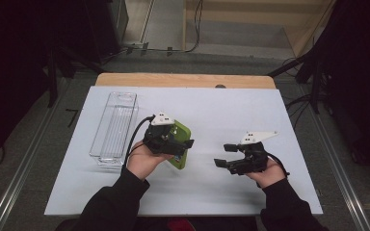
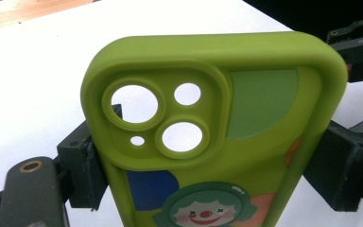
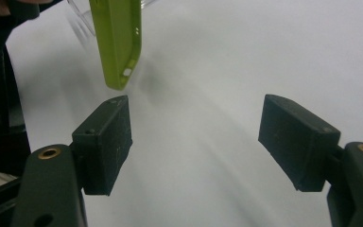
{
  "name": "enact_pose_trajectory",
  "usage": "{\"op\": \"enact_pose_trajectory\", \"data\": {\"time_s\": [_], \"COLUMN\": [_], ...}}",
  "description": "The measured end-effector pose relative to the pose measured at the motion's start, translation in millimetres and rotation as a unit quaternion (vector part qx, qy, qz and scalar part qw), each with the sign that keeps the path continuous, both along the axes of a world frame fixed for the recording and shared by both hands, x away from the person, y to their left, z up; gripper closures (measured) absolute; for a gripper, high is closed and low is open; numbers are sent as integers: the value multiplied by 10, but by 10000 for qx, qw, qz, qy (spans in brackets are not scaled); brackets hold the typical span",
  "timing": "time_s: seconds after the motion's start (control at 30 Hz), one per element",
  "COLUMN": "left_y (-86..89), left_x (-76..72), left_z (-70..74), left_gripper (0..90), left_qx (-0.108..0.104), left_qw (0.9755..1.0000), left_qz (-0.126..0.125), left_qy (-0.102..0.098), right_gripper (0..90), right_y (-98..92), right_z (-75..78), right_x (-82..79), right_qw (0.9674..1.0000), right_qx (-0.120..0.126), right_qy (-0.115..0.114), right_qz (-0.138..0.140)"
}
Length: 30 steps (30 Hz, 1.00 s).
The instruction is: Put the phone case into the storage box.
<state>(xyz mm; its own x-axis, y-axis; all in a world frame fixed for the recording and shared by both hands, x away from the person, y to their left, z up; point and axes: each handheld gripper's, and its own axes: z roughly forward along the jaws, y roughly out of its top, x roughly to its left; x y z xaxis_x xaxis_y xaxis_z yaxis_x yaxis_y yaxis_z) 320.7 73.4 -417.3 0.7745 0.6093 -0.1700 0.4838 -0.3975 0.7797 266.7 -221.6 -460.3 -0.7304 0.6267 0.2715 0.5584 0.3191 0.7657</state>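
A lime-green phone case (image 1: 182, 132) with camera cut-outs and a clown picture (image 2: 246, 109) is held off the white table. My left gripper (image 1: 186, 149) is shut on it, one black pad (image 2: 82, 165) pressing each long edge of the case. My right gripper (image 1: 224, 155) hovers to the right of the case, pointing toward it, with its jaws wide open and nothing between them (image 3: 194, 142). In the right gripper view the case (image 3: 118, 42) hangs edge-on just beyond the left pad (image 3: 106, 142).
A long clear plastic bin (image 1: 115, 124) lies on the white table sheet (image 1: 231, 110) to the left of my left hand. A wooden table edge (image 1: 183, 80) runs along the far side. Black stands and cables flank the table.
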Motion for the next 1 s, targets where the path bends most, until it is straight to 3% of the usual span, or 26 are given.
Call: {"op": "enact_pose_trajectory", "data": {"time_s": [0.47, 0.77, 1.0], "left_y": [-5, 43, 77], "left_x": [9, 47, 82], "left_z": [45, 111, 175], "left_gripper": [158, 158, 158], "left_qx": [38, 15, 10], "left_qw": [9999, 9999, 9999], "left_qz": [-127, -155, -135], "left_qy": [60, 68, 88], "right_gripper": [247, 247, 246], "right_y": [-176, -224, -290], "right_z": [-135, -241, -291], "right_x": [-133, -226, -298], "right_qw": [9998, 9983, 9972], "right_qx": [-150, -372, -379], "right_qy": [36, 130, 138], "right_qz": [-152, -424, -630]}}
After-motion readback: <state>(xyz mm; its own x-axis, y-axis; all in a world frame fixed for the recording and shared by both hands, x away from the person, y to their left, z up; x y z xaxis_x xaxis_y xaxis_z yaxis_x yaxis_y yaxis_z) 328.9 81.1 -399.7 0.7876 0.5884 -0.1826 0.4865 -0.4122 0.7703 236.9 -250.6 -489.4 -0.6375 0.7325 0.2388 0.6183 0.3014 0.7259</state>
